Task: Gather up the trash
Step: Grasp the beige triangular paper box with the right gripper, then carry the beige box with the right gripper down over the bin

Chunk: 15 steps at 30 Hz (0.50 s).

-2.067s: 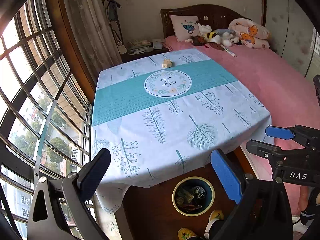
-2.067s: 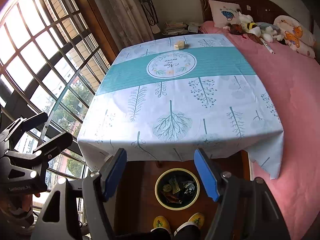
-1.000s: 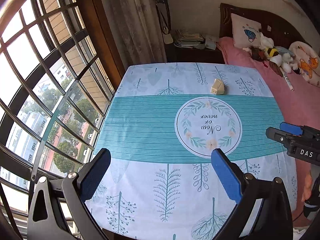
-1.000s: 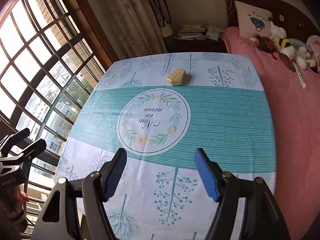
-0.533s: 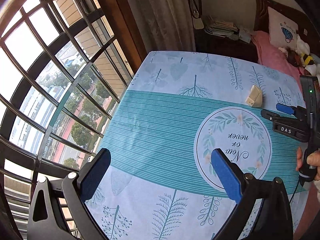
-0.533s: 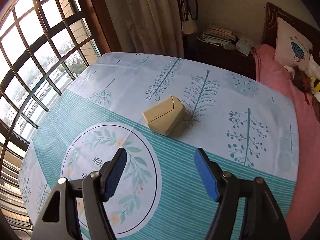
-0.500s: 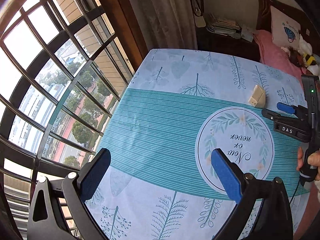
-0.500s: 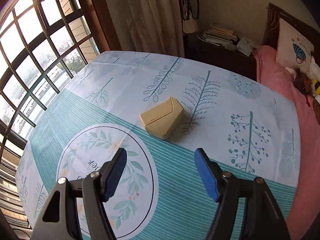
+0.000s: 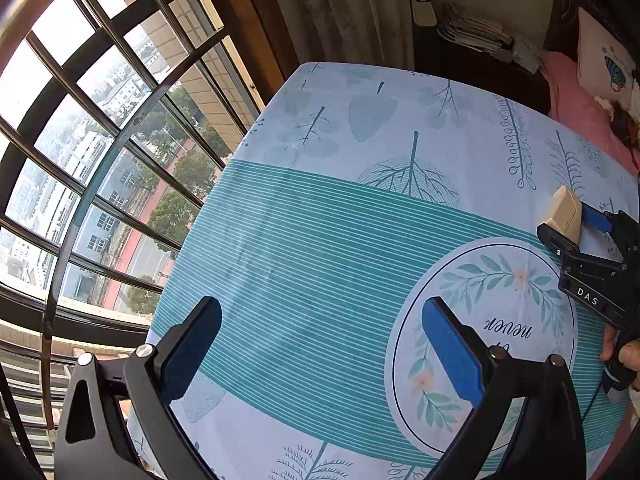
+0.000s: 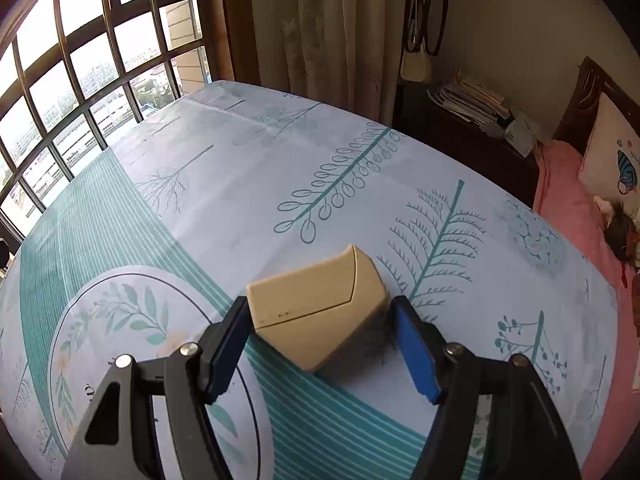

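Beige and matte, the little box [image 10: 320, 312] with its slanted, flap-like end lies on the tablecloth [image 10: 248, 200] just beyond the round leafy wreath print [image 10: 120, 332], and its near lower corner is hidden behind the right gripper [image 10: 318, 344]. To the box's left stands a curved grille of dark window bars [image 10: 80, 80] with hazy buildings outside. The left gripper [image 9: 320, 344] hangs over the teal stripes on the window side of the box, its jaws wide with nothing between them. The right gripper straddles the box with jaws spread; the left pad sits at the box's edge and the right pad [image 10: 416, 356] stands just clear, though whether the left one truly touches I cannot tell. The cloth is smooth, pale blue with printed trees. Beyond the box hang pale curtains [image 10: 320, 28]; to its right are stacked papers [image 10: 472, 100] on a dark stand, then a pink bed [image 10: 576, 208] cut off at the edge.
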Each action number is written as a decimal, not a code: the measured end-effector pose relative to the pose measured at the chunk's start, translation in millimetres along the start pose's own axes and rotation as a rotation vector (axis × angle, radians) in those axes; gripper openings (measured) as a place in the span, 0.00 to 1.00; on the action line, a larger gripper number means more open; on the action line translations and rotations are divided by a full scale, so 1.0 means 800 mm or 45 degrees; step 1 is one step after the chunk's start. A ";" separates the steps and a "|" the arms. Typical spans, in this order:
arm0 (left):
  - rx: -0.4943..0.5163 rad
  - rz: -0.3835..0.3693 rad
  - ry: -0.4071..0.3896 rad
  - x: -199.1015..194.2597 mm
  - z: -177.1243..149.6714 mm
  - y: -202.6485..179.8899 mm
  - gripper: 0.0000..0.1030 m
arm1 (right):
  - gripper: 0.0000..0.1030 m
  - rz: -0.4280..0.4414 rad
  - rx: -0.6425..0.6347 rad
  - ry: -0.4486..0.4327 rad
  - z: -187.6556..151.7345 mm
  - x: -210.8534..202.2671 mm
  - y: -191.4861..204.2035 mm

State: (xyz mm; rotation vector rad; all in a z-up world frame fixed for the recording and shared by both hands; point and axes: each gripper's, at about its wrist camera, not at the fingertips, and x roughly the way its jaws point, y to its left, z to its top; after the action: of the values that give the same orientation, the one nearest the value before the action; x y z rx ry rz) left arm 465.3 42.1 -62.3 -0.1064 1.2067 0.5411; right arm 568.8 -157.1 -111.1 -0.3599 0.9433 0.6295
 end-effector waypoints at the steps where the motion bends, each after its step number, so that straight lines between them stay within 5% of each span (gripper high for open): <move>1: -0.003 -0.001 0.007 0.005 0.003 -0.001 0.97 | 0.69 0.003 -0.003 -0.002 0.003 0.002 0.000; 15: -0.047 -0.018 0.027 0.019 0.010 -0.002 0.97 | 0.62 0.037 -0.049 0.031 0.003 -0.002 0.015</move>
State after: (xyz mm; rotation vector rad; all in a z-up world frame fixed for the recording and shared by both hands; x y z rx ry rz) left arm 477.1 48.6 -73.7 -0.1525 1.2156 0.5511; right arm 561.7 -147.4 -108.6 -0.3892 0.9620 0.6713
